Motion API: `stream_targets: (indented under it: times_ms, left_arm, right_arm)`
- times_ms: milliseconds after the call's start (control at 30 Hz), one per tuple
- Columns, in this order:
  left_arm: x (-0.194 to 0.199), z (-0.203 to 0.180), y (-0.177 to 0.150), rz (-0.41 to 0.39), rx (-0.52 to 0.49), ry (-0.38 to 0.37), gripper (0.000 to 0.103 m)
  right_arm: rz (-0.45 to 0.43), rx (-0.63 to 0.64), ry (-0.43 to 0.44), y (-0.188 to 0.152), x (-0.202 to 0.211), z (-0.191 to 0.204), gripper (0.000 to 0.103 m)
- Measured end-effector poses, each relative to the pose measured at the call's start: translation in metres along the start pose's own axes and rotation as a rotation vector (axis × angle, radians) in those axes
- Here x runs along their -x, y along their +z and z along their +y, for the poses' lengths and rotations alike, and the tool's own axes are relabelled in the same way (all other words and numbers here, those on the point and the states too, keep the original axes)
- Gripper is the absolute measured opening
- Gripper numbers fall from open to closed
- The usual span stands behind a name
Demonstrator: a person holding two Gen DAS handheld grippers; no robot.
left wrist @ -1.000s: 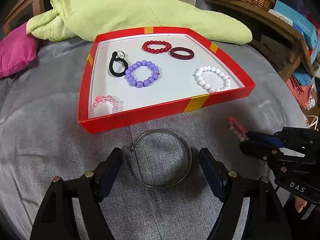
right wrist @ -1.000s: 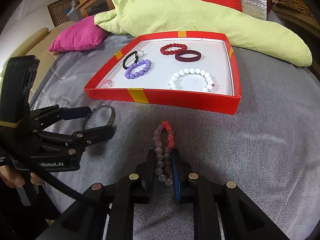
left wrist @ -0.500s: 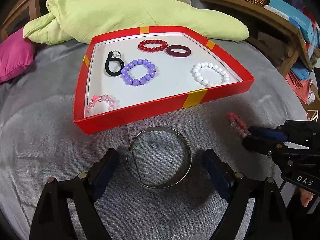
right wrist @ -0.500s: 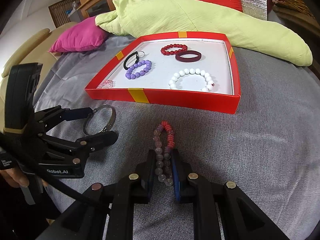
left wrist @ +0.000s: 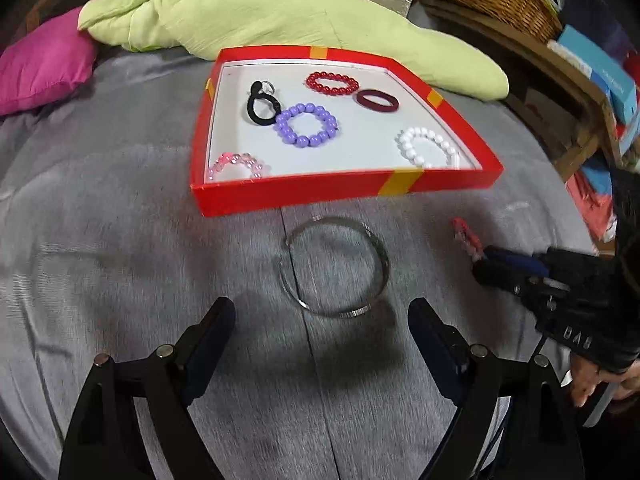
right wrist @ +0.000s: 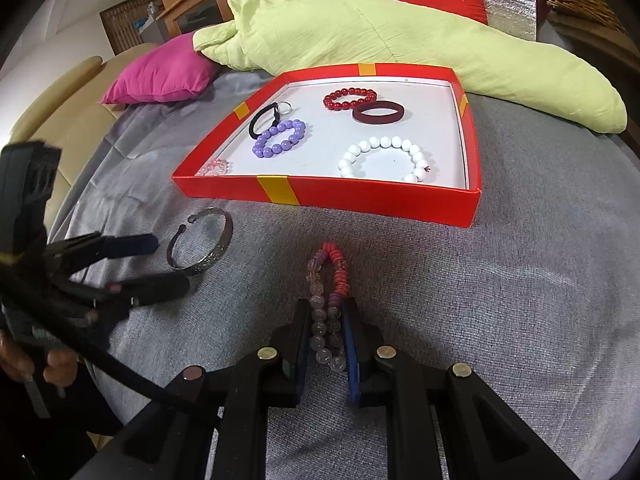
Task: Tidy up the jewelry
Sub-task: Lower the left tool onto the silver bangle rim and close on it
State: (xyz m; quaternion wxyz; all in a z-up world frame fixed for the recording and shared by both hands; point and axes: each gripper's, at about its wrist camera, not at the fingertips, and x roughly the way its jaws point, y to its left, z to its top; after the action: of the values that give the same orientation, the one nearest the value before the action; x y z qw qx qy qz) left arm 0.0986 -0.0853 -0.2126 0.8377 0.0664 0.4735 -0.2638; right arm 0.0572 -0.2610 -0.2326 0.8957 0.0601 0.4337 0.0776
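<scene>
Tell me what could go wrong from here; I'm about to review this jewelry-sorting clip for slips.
The right tool pinches the mixed bead bracelet only at one end, so the free loop may snag the red tray wall during transfer. The open left tool sits short of the metal bangle; closing may nudge the thin cuff across the grey cloth.

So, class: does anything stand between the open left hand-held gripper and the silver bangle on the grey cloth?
Nothing visible does. The silver bangle lies on bare cloth just ahead of the left hand-held gripper, its jaws spread wide.
</scene>
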Motion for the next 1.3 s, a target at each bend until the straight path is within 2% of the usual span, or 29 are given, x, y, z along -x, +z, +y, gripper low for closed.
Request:
stream_targets:
  times_ms: [133, 333, 500, 633, 800, 900, 1000, 1033, 1300]
  left_arm:
    - [-0.004, -0.003, 0.002, -0.009, -0.031, 0.046, 0.088]
    - [-0.005, 0.018, 0.008, -0.021, 0.04, 0.12, 0.088]
    - [-0.002, 0.037, 0.008, 0.002, 0.059, 0.138, 0.088]
    - [0.001, 0.056, 0.006, 0.031, 0.076, 0.202, 0.088]
    - [0.011, 0.07, 0.001, 0.018, 0.141, 0.164, 0.088]
    - [0.014, 0.068, 0.0, 0.012, 0.192, 0.105, 0.088]
    - [0.014, 0.058, 0.002, 0.005, 0.249, 0.009, 0.089]
    - [0.013, 0.055, 0.003, 0.004, 0.253, 0.003, 0.089]
    - [-0.006, 0.037, 0.019, -0.04, 0.208, 0.118, 0.089]
  right_arm:
    - [-0.001, 0.002, -0.006, 0.001, -0.001, 0.001, 0.018]
    - [-0.001, 0.003, -0.006, 0.001, -0.001, 0.001, 0.018]
    - [0.0, 0.002, -0.006, 0.001, -0.001, 0.001, 0.018]
    - [-0.001, 0.004, -0.007, 0.001, -0.001, 0.001, 0.018]
    - [-0.001, 0.009, -0.012, 0.001, -0.002, 0.001, 0.018]
    - [-0.002, 0.009, -0.022, 0.002, -0.003, 0.003, 0.018]
    - [-0.004, 0.013, -0.032, 0.003, -0.004, 0.006, 0.018]
    - [-0.005, 0.013, -0.034, 0.004, -0.005, 0.006, 0.018]
    - [-0.008, 0.01, -0.029, 0.004, -0.004, 0.006, 0.018]
